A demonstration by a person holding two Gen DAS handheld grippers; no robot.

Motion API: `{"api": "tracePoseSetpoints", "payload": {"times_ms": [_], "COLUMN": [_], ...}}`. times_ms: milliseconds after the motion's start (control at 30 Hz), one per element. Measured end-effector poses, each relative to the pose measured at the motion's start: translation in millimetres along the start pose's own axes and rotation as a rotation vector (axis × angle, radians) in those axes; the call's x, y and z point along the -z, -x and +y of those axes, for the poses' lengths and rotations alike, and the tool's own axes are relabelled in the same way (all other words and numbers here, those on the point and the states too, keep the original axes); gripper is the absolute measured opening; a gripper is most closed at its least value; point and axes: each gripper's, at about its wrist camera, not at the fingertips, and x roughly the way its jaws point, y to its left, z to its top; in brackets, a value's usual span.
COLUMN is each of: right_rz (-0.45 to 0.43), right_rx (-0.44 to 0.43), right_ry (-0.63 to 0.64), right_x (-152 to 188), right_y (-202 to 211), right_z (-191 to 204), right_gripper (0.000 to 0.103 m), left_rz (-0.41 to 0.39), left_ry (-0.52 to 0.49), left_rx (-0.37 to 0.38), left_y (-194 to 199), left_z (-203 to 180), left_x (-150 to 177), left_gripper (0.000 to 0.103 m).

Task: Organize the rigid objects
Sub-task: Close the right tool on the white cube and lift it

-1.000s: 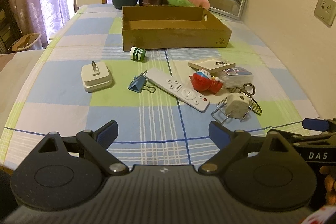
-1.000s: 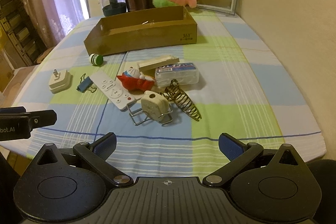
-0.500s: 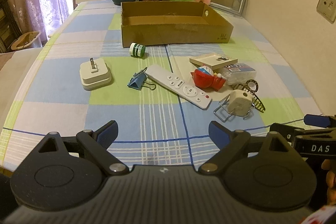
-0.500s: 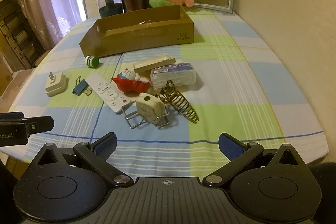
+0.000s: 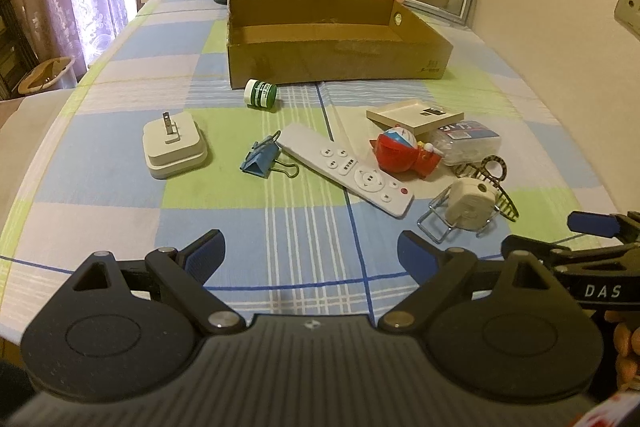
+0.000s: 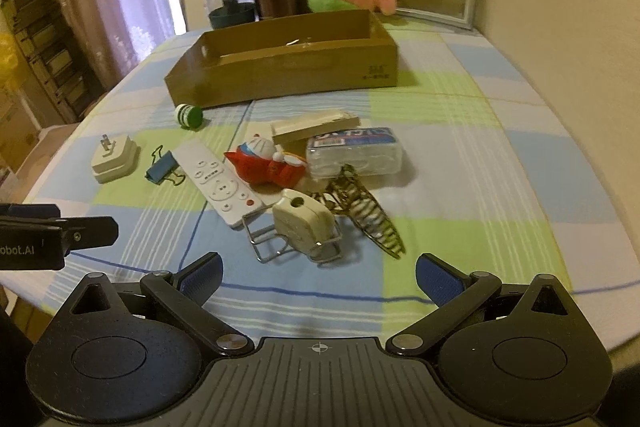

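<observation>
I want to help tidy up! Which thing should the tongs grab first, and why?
Probably move the right tongs forward to the cream plug on the wire rack. It lies nearest, both tongs are open and empty, and the cardboard box looks almost empty.

Checked blue-green tablecloth (image 5: 120, 187), white remote (image 5: 346, 169), brown cardboard box (image 5: 340, 61).

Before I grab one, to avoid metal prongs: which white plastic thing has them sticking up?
The white plug, alone at the far left; the remote shows only buttons.
</observation>
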Motion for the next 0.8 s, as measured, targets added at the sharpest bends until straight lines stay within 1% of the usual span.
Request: {"api": "tracePoseSetpoints", "payload": {"times_ms": [233, 300, 567, 700, 800], "right_rz": [0.008, 0.002, -0.036, -0.017, -0.003], "right_rx": [-0.028, -0.033, -0.034, -0.021, -0.009], "right_ry": [0.043, 0.046, -0.007, -0.051, -0.065], "right_x": [-5, -7, -16, -20, -20], "right_y": [-30, -37, -44, -49, -52], "right_z": [3, 3, 1, 2, 5], "right_gripper": [0.099, 0.087, 0.069, 0.057, 0.053], "left_rz": [0.019, 0.025, 0.037, 0.043, 0.047], "left_ry": [0.008, 0.011, 0.017, 0.019, 0.021], "left_rx": [-0.008, -0.008, -0.002, 0.003, 0.003], "left_y": [-19, -24, -38, -42, -45], "left_z": [7, 8, 9, 10, 11], "left_x": [-4, -5, -10, -9, -9], "left_gripper": [0.091, 0.091, 0.091, 0.091, 0.091]}}
